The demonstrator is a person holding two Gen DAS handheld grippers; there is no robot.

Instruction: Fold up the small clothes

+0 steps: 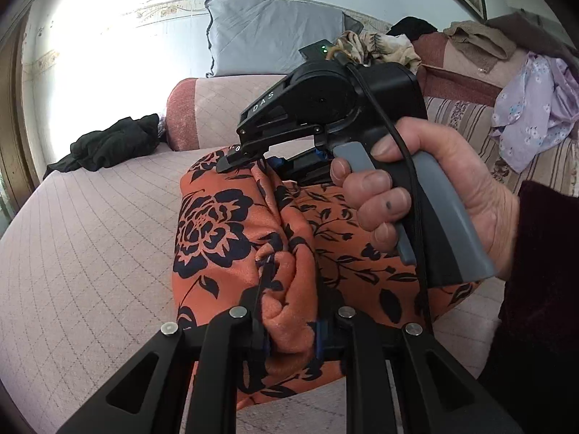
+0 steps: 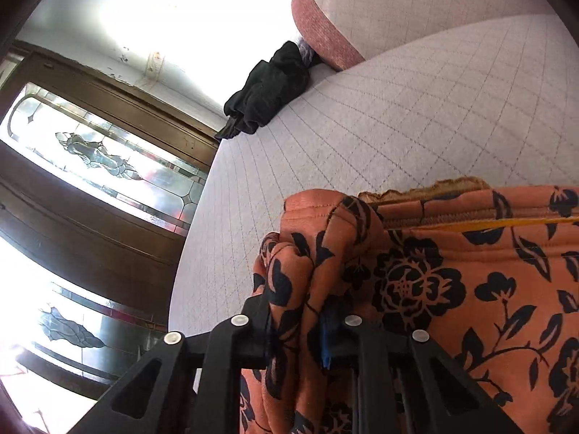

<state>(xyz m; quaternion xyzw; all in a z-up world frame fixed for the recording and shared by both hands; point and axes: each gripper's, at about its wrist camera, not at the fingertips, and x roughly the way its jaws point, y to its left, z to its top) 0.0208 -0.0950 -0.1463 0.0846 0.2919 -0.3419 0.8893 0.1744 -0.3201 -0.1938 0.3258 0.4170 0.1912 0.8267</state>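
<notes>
An orange garment with a black flower print (image 1: 224, 231) lies on the pale quilted bed (image 1: 90, 238). My left gripper (image 1: 289, 311) is shut on a bunched fold of it at the near edge. My right gripper (image 1: 253, 161), held in a hand, is seen in the left wrist view shut on the garment's far edge. In the right wrist view the right gripper (image 2: 295, 329) pinches a gathered fold of the orange garment (image 2: 452, 289), whose hem and frilled edge lie to the right.
A crumpled black garment (image 1: 108, 144) lies at the bed's far left, also in the right wrist view (image 2: 267, 90). A grey pillow (image 1: 275, 36), a pink bolster (image 1: 202, 112) and a pile of clothes (image 1: 532, 115) sit behind. A glazed wooden door (image 2: 90, 166) stands left.
</notes>
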